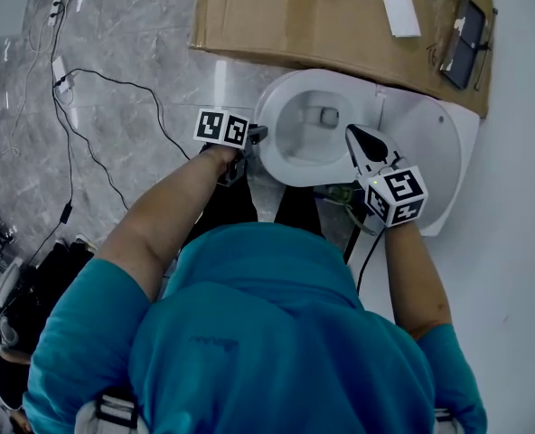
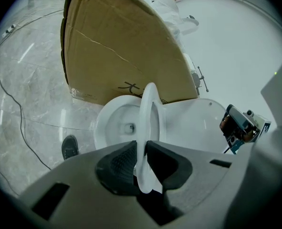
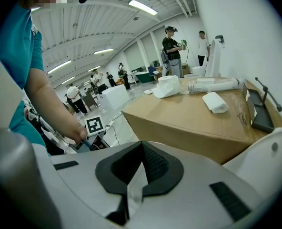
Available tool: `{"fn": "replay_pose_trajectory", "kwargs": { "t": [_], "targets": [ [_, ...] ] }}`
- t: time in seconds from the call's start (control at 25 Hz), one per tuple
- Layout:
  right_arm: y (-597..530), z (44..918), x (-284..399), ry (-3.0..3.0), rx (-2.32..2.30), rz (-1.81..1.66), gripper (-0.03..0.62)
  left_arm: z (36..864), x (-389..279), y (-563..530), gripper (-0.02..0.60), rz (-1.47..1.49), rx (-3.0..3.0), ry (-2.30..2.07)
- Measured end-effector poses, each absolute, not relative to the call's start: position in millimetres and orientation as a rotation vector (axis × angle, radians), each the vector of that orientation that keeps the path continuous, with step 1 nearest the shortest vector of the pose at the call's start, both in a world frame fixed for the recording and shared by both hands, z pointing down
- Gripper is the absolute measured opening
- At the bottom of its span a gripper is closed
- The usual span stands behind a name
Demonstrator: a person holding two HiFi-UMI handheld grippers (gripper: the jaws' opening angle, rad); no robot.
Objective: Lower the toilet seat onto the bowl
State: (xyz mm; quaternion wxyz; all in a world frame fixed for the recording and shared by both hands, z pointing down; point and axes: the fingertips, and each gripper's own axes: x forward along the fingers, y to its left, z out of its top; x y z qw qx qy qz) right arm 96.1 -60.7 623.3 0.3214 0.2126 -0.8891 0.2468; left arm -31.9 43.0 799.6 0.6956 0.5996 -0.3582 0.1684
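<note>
The white toilet bowl is in the middle of the head view, with its lid lying open to the right. In the left gripper view the toilet seat shows edge-on, raised between the bowl and the lid. My left gripper is shut on the seat's front edge, a pad on each face. From above, this gripper sits at the bowl's left rim. My right gripper hovers over the bowl's right side near the lid. Its pads meet with nothing between them.
A large cardboard box stands behind the toilet with white items and a black device on top. Cables run over the grey floor at the left. A dark shoe stands beside the bowl. People stand far off in the right gripper view.
</note>
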Motion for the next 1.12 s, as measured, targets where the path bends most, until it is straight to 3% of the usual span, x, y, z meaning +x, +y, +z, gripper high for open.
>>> {"fn": "replay_pose_trajectory", "kwargs": {
  "t": [1.12],
  "targets": [
    [-64,691,85,-2.287,0.521,0.688,-0.006,884,-56,51,0.069,0.411,1.290,-0.820]
  ]
}}
